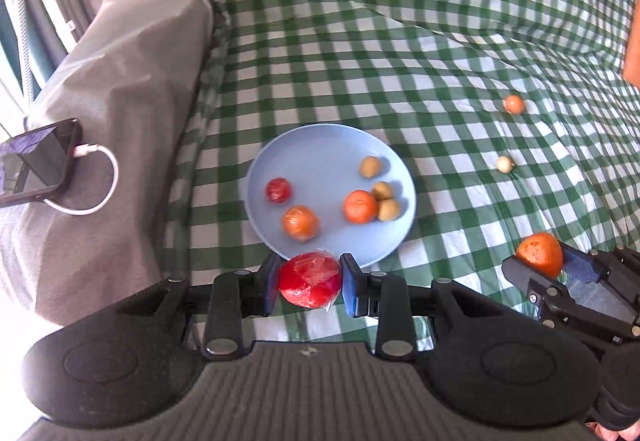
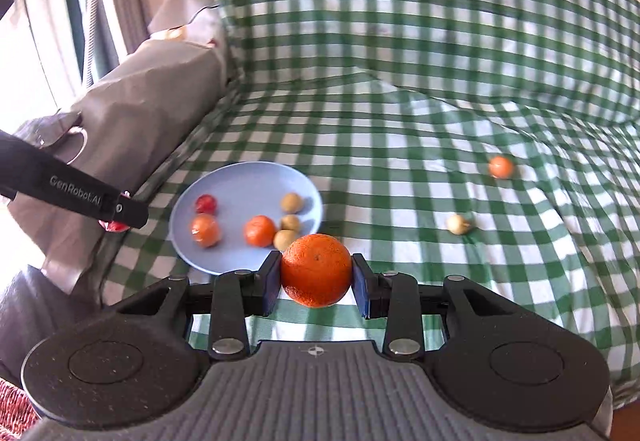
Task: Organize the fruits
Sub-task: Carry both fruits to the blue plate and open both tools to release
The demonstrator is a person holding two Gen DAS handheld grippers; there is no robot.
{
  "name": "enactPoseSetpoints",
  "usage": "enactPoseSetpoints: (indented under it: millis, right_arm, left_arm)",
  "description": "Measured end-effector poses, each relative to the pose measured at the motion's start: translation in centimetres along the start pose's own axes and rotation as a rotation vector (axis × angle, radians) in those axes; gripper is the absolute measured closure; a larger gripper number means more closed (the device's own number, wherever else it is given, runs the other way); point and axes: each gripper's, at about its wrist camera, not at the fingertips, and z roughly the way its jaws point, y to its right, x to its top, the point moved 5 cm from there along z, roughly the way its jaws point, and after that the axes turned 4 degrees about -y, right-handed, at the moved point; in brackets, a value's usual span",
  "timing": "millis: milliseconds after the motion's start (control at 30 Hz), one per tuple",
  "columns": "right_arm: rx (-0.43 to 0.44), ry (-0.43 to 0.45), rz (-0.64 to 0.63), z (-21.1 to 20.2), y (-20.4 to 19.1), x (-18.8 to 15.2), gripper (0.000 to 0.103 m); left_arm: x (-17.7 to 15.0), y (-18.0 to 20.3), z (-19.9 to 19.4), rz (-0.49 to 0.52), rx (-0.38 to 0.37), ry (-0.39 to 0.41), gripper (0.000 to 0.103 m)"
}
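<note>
The left hand-held gripper (image 1: 310,283) points forward, its 2 blue-padded fingers (image 1: 272,281) pressed against either side of a red wrapped fruit (image 1: 310,279). The right hand-held gripper (image 2: 316,277) sits level, its 2 fingers (image 2: 362,287) clamped on an orange (image 2: 316,269). In the left wrist view the right hand-held gripper shows at the lower right edge, angled inward toward the left one, near it but apart.

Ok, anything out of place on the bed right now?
Two fruits lie loose on the green checked cloth, away from the blue plate: a small orange fruit and a small pale round fruit. Nothing looks spilled or damaged.
</note>
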Motion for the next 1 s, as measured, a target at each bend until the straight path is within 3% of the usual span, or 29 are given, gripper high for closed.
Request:
enactPoseSetpoints:
  millis: [567, 1000]
  right_arm:
    - [0.039, -0.043, -0.077, 2.9, -3.4, 1.8, 0.065]
    - [0.014, -0.117, -0.108, 12.2, -3.9, 3.8, 0.065]
  left_arm:
    - [1.3, -2.3, 2.4, -0.036, 0.005, -0.025, 0.068]
    - [6.2, -2.2, 9.5, -0.018, -0.002, -0.069, 0.068]
